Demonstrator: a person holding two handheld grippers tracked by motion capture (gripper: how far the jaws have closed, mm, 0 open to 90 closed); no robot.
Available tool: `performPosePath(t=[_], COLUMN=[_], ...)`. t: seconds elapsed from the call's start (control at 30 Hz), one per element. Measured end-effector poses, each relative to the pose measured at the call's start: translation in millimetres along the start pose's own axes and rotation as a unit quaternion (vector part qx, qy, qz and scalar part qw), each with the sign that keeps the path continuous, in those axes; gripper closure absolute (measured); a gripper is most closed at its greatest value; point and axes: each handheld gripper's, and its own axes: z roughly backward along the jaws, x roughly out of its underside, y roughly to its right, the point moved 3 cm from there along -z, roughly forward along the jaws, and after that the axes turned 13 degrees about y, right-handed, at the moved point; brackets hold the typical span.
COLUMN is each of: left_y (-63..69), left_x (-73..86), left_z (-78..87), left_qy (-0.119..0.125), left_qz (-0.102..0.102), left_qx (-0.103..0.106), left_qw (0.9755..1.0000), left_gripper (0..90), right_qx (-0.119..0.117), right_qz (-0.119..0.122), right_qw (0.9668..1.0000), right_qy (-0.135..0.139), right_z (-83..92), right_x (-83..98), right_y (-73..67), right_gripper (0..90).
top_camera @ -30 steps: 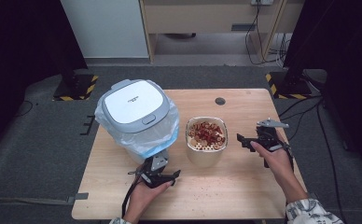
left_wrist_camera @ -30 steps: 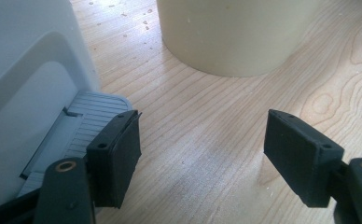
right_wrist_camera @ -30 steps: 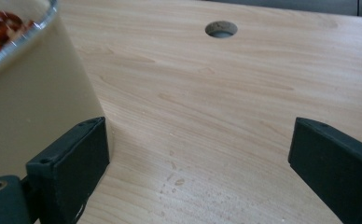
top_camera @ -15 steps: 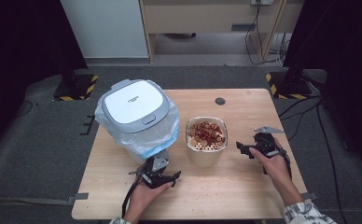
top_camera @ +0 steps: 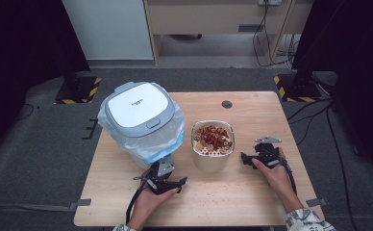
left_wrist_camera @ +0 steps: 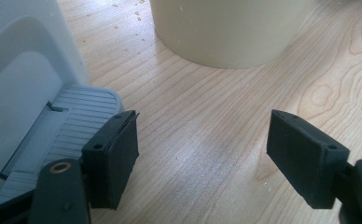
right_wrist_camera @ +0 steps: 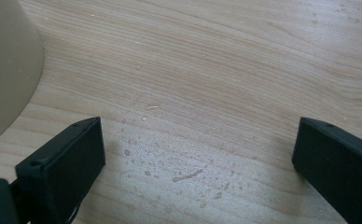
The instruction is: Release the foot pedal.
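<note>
Grey carpet surrounds a light wooden table [top_camera: 252, 202], with black stands on yellow-and-black striped bases at 10 and 2 o'clock and a pale cabinet beyond. On the table's 9 o'clock half stands a white pedal bin [top_camera: 139, 113], lid closed, with a translucent blue-tinged liner [top_camera: 170, 137] bunched below the lid. Just beside it, toward centre, sits a cream bucket-shaped container [top_camera: 212, 156] holding red and tan pieces [top_camera: 212, 137] that cannot be identified more closely. A small dark disc [top_camera: 227, 104] is set into the tabletop at 12 o'clock. The left gripper [top_camera: 167, 180] rests at 6 o'clock, held by the left hand [top_camera: 148, 202]; in the left gripper view its jaws stand wide apart with nothing between them, the bin's ribbed grey pedal [left_wrist_camera: 72, 121] next to one jaw and the cream container's base ahead. The right gripper [top_camera: 252, 158] lies at 3 o'clock under the right hand [top_camera: 276, 175], pointing toward the container; in the right gripper view its jaws are spread wide and hold nothing, over bare wood bearing scattered droplets [right_wrist_camera: 184, 175].
</note>
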Motion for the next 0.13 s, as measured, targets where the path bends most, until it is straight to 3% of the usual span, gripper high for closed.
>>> performPosePath(t=[0.13], left_y=[0.1], left_x=[-0.2], left_z=[-0.4], left_qy=[0.001], left_qz=[-0.001], left_qx=[0.0], left_qw=[1.0], left_gripper=[23.7], right_qx=[0.005], right_qz=[-0.003], right_qw=[1.0], right_qy=[-0.001], right_z=[-0.1], right_x=[0.2], right_y=[-2.4], right_gripper=[1.9])
